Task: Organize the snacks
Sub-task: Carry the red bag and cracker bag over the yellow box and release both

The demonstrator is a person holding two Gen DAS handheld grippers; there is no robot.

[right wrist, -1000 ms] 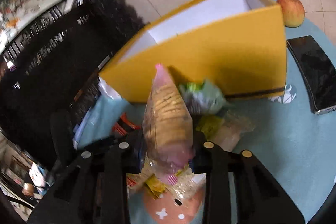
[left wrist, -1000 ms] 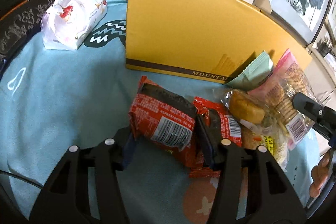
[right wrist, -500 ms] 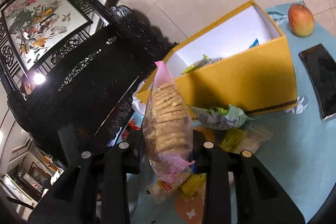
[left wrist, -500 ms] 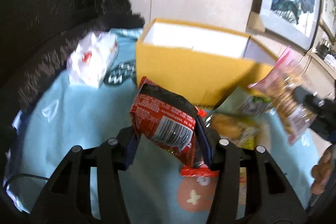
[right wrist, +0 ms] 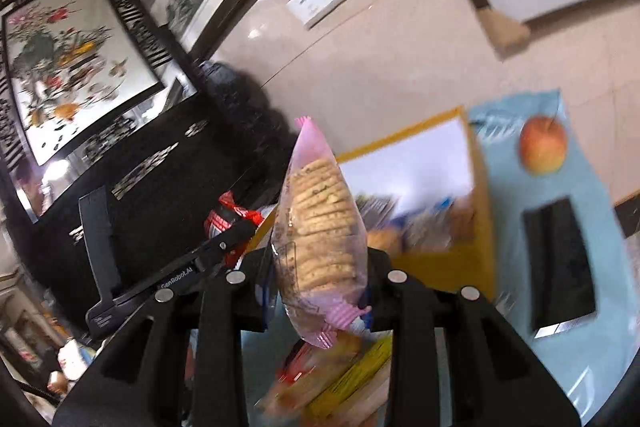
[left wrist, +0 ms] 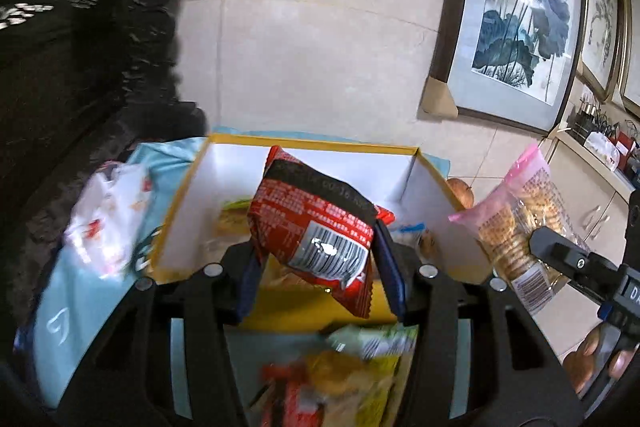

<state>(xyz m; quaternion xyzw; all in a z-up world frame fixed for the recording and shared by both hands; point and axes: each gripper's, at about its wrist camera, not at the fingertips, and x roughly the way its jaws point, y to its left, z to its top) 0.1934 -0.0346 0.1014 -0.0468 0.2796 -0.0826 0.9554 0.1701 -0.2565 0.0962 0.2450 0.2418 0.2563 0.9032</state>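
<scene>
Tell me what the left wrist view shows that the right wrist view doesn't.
Only the left wrist view shows the white tissue pack beside the box and the barcode face of the red snack packet in the left gripper.

Only the right wrist view shows the apple and the black phone on the blue cloth.

Both show the yellow box, the cracker bag in the right gripper, and loose snacks in front of the box.

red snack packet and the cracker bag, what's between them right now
In the left wrist view, the yellow box's right wall rises between the red snack packet and the cracker bag; each packet is clamped in its own tool.
</scene>
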